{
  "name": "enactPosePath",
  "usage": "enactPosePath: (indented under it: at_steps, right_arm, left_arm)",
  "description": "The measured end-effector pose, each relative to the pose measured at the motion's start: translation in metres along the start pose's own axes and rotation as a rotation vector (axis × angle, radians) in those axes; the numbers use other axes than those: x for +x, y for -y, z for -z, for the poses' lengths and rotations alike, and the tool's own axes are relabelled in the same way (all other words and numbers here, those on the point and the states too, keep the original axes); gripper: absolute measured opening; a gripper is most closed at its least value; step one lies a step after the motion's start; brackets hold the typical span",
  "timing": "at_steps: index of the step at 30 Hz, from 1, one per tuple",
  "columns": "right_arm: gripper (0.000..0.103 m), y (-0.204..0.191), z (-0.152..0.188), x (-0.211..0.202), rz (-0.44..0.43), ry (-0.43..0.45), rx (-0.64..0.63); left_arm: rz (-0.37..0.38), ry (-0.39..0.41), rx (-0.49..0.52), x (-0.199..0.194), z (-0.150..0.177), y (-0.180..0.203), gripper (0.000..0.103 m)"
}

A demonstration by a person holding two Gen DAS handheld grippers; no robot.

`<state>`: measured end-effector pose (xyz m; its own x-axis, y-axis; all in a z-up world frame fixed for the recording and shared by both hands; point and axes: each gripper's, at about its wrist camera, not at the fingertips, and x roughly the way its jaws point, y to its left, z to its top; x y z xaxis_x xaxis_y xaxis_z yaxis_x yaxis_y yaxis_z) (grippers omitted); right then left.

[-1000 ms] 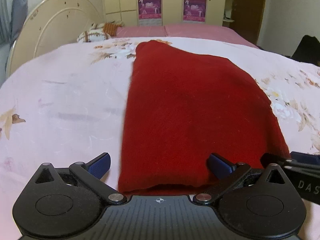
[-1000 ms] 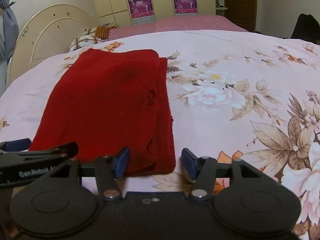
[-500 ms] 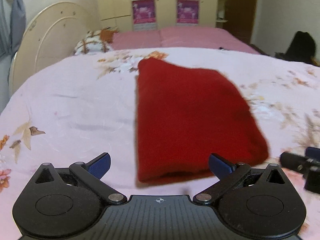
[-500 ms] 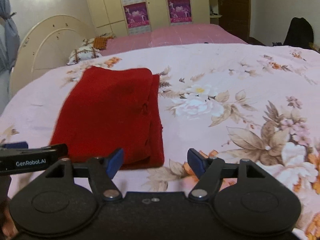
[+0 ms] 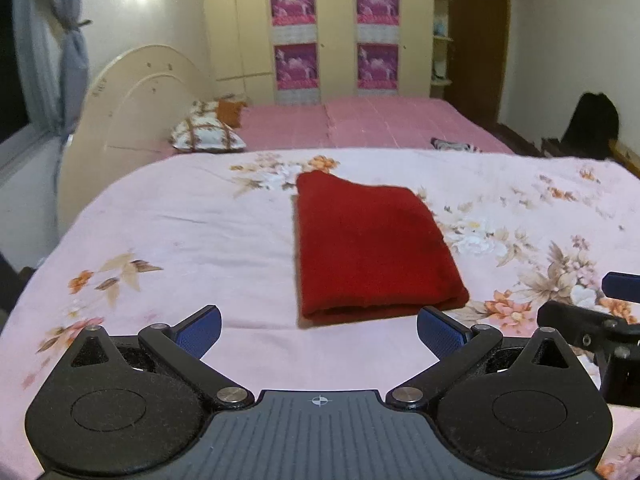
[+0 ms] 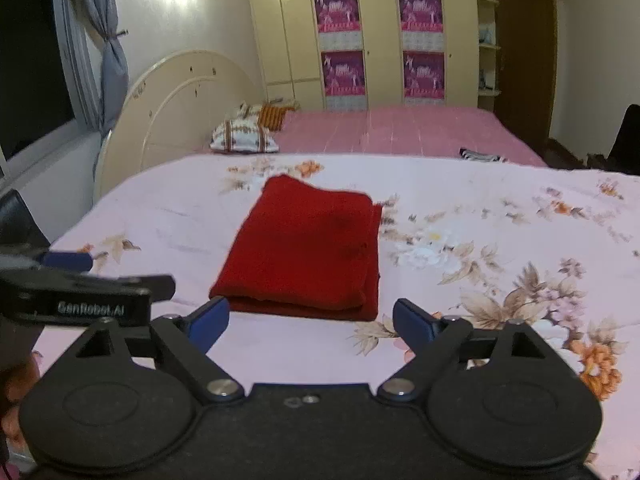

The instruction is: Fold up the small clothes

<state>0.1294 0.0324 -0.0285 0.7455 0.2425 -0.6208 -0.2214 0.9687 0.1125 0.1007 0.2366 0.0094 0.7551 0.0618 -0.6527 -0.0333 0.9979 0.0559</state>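
- Nearest us, the left gripper [image 5: 318,330] hangs above the near edge of the bed [image 5: 160,240]; jaws spread wide, nothing between them, no pad touching cloth. Released.
- The right gripper [image 6: 310,320] sits just beside it, likewise empty. Its jaws have just been opening and now stand spread wide, with only bedspread showing between them.
- Beyond both, the red garment [image 5: 368,248] lies flat near the bed's middle, folded into a neat rectangle, doubled fold facing the near edge, layered edges along its right side [image 6: 370,256].
- We judge both tongs stand clear because the fold looks finished and the garment lies free.
- Far end: a patterned pillow [image 5: 208,134] by the headboard [image 5: 132,96], wardrobe [image 5: 336,32] behind.
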Motion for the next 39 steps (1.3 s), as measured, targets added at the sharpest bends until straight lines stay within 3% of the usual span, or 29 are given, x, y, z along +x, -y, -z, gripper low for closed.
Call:
enactPosePath:
  at_steps: [3, 10, 19, 28, 39]
  right_arm:
    - [0.092, 0.000, 0.004, -0.026, 0.008, 0.024, 0.011]
    - [0.093, 0.003, 0.034, -0.093, 0.133, 0.102, -0.022]
    - [0.093, 0.019, 0.058, -0.141, 0.124, 0.149, 0.071]
    - [0.094, 0.011, 0.066, -0.161, 0.136, 0.185, 0.035]
    - [0.094, 0.019, 0.065, -0.165, 0.153, 0.212, 0.044]
  left_arm:
    - [-0.029, -0.002, -0.028, -0.030, 0.011, 0.006, 0.103]
    - [-0.084, -0.001, -0.057, -0.093, 0.053, 0.023, 0.103]
    - [-0.097, 0.035, -0.091, -0.154, 0.083, 0.026, 0.103]
    - [-0.099, 0.078, -0.086, -0.176, 0.083, 0.031, 0.103]
    - [-0.088, 0.093, -0.077, -0.177, 0.076, 0.044, 0.103]
